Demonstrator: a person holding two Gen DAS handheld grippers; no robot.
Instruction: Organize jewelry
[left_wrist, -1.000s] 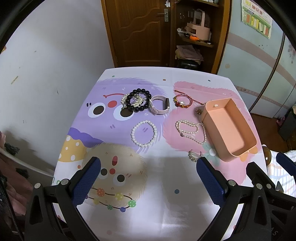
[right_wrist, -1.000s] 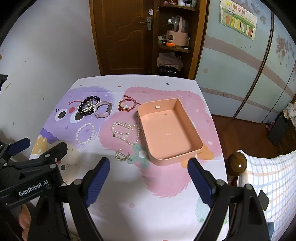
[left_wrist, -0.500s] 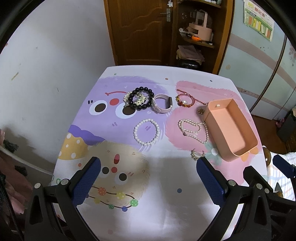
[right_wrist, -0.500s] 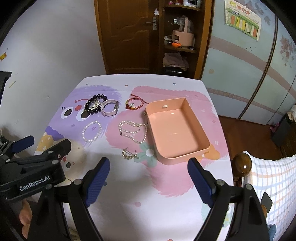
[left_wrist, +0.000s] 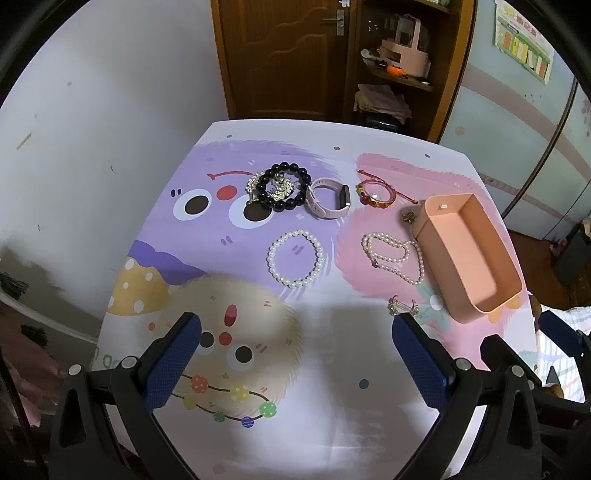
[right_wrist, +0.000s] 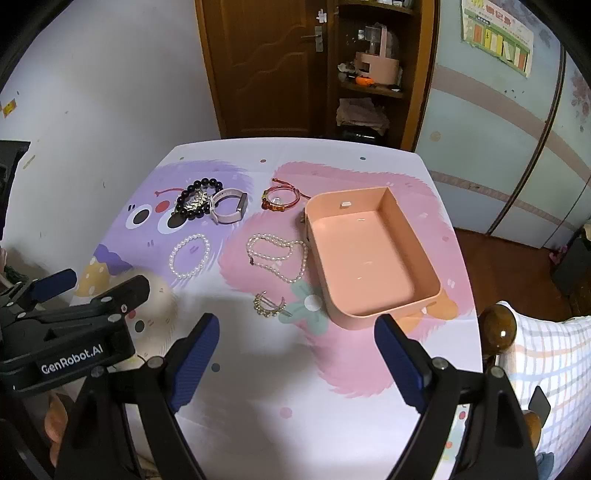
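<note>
A cartoon-print tablecloth (right_wrist: 258, 387) covers a table, with an empty peach-pink tray (right_wrist: 369, 254) at its right. To the tray's left lie a long pearl necklace (right_wrist: 277, 254), a pearl bracelet (right_wrist: 189, 256), a gold hair clip (right_wrist: 269, 304) and a dark bead bracelet (right_wrist: 194, 201). The right gripper (right_wrist: 295, 354) hangs above the near edge, blue-padded fingers spread wide with nothing between them.

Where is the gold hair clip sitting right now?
The gold hair clip lies on the patterned tablecloth, near the front-left corner of the peach plastic tray, just in front of the long white pearl necklace. Neither gripper touches it.
</note>
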